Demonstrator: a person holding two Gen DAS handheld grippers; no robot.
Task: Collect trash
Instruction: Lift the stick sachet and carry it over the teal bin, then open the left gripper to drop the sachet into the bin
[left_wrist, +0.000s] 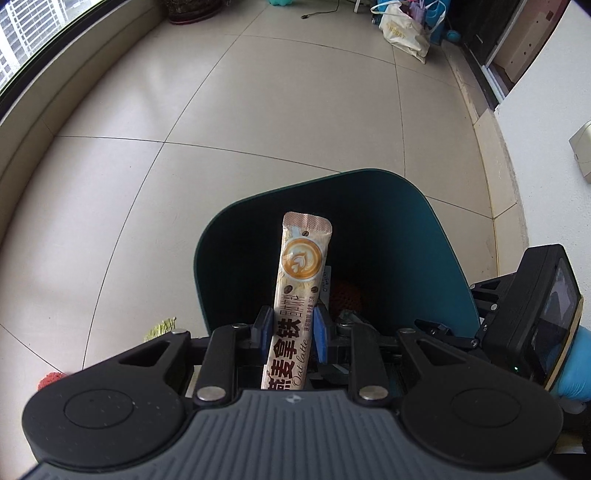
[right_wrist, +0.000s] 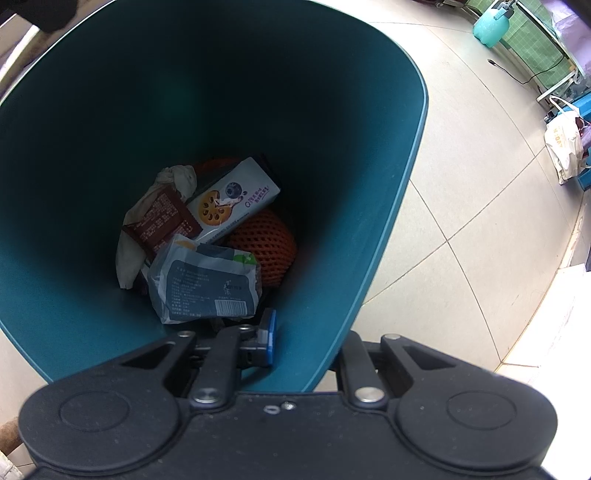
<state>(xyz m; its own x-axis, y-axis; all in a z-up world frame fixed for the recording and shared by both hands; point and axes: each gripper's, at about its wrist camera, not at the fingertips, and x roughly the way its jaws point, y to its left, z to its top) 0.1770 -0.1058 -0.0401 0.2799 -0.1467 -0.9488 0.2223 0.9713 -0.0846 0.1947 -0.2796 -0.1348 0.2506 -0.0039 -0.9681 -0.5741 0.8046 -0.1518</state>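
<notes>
Above teal bin (left_wrist: 424, 236), coffee sachet (left_wrist: 295, 291) is pinched by left gripper (left_wrist: 290, 330); bin rim is clamped by right gripper (right_wrist: 295, 343) fingers.

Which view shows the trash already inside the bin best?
The right wrist view: it looks straight down into the teal bin at the snack box, wrappers and orange net. The left wrist view shows only a sliver of orange behind the held oat latte sachet.
</notes>
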